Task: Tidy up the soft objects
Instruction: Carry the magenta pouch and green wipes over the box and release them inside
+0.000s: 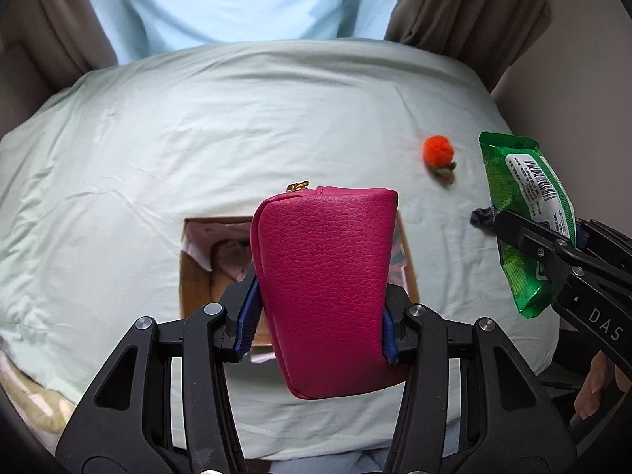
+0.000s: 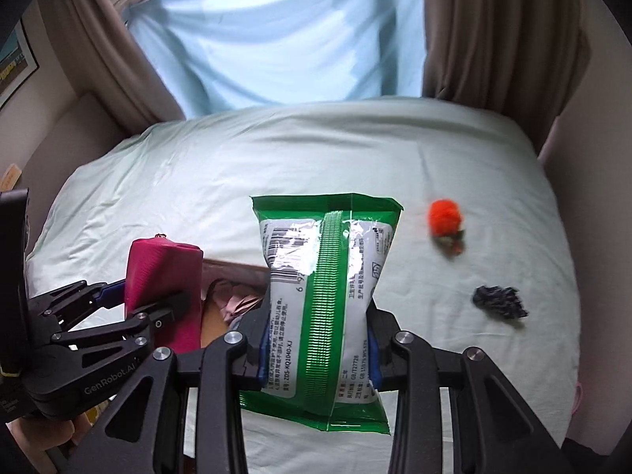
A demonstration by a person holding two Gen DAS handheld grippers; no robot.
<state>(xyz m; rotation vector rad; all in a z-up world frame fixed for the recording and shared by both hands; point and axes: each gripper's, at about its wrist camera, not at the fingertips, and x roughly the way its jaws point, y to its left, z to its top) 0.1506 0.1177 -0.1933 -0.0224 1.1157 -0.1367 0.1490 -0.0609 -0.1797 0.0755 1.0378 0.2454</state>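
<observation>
My left gripper (image 1: 322, 308) is shut on a magenta leather pouch (image 1: 324, 276) and holds it upright above an open cardboard box (image 1: 197, 272) on the bed; the pouch also shows in the right wrist view (image 2: 162, 276). My right gripper (image 2: 316, 339) is shut on a green pack of wet wipes (image 2: 324, 308), held above the bed to the right of the box; the pack also shows in the left wrist view (image 1: 525, 213). An orange pompom (image 2: 445, 217) and a small dark fabric piece (image 2: 499, 302) lie on the sheet at the right.
The bed has a pale green sheet (image 1: 197, 138). The box holds pinkish fabric (image 2: 237, 296). Brown curtains (image 2: 493, 27) and a light blue cloth (image 2: 276, 39) hang behind the bed. A wall stands close on the right (image 1: 572, 79).
</observation>
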